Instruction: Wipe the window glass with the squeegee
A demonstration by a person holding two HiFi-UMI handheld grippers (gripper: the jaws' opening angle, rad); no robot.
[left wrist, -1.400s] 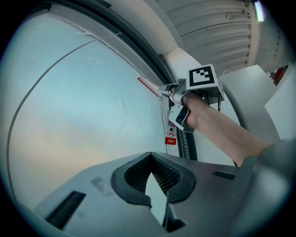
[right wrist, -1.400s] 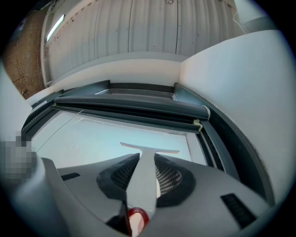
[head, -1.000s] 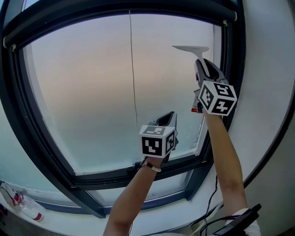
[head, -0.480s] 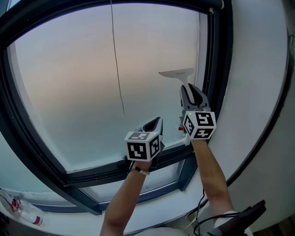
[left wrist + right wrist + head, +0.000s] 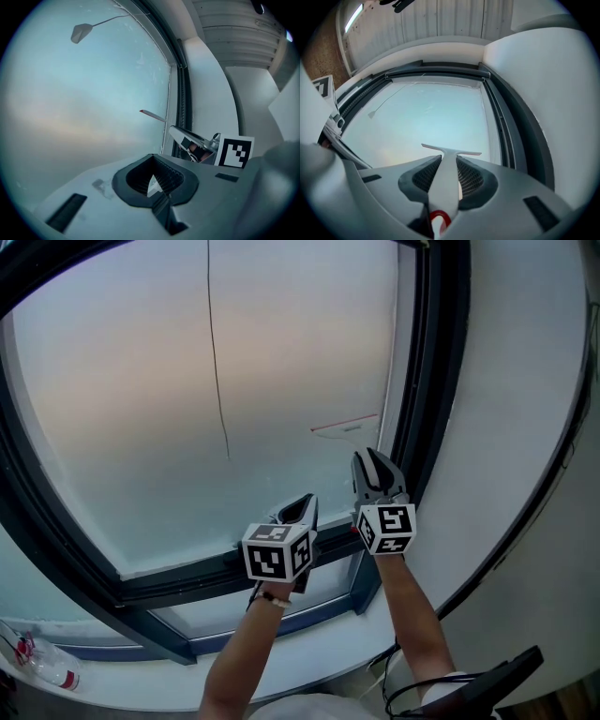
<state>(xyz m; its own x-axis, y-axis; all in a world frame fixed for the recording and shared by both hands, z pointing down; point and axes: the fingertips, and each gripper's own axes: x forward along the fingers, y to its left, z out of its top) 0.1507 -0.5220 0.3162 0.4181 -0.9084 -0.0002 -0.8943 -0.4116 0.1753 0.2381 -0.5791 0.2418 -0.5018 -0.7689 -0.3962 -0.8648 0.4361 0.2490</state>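
The white squeegee [image 5: 345,425] has its blade against the window glass [image 5: 169,418], low on the pane beside the right frame. My right gripper [image 5: 373,474] is shut on its handle, just below the blade. In the right gripper view the handle [image 5: 445,183] runs up between the jaws to the blade [image 5: 450,151]. My left gripper [image 5: 298,512] is shut on nothing, to the left of the right one, pointing at the lower glass near the bottom frame. The left gripper view shows its own jaws [image 5: 154,176], the squeegee blade [image 5: 152,115] and the right gripper [image 5: 192,140].
A dark window frame [image 5: 427,381] surrounds the pane, with a white wall [image 5: 525,427] to the right. A thin blind cord [image 5: 217,362] hangs down the glass. A white sill [image 5: 309,652] lies below. A plastic bottle [image 5: 42,664] lies at lower left and cables [image 5: 450,695] at lower right.
My right gripper has drawn the squeegee down the glass along the right frame, from high on the pane to near the bottom. The left gripper has stayed low by the bottom frame.
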